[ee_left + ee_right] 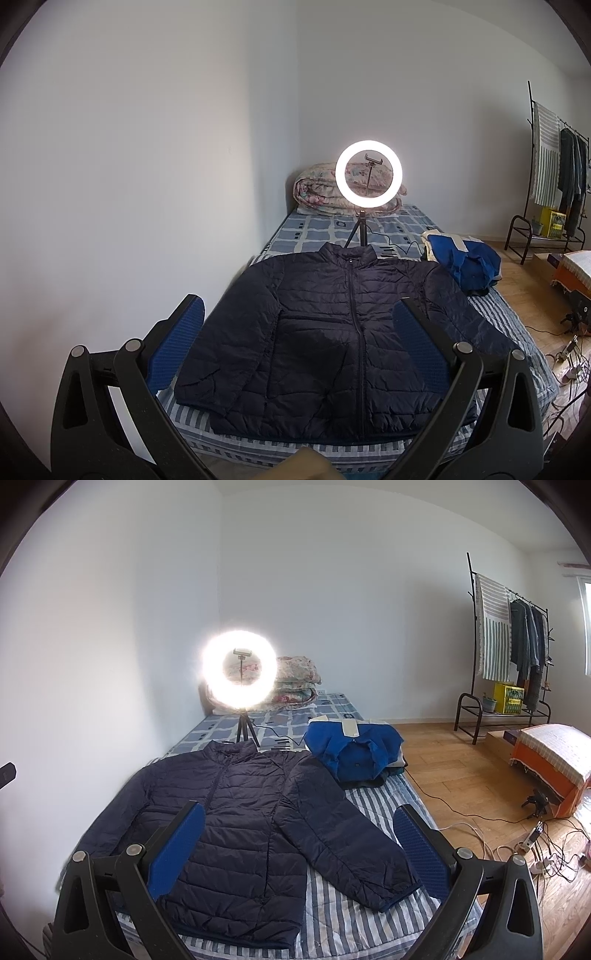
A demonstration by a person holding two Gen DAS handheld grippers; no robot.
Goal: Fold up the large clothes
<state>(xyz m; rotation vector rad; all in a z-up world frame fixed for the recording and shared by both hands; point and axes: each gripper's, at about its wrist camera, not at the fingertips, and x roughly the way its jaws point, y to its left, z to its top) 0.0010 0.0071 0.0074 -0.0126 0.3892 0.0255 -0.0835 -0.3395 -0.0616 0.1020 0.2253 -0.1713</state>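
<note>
A dark navy quilted puffer jacket (325,332) lies flat and zipped on the striped bed (498,317), collar toward the far end, sleeves spread. It also shows in the right wrist view (236,812), with its right sleeve (343,827) angled out over the stripes. My left gripper (297,314) is open and empty, held above the jacket's hem end. My right gripper (299,819) is open and empty, above the jacket's right side near that sleeve.
A lit ring light (368,176) on a tripod stands on the bed behind the collar. A pile of blue clothes (354,749) lies at the bed's right edge. A rolled quilt (321,195) sits at the head. Wooden floor with cables (535,845) and a clothes rack (513,635) are to the right.
</note>
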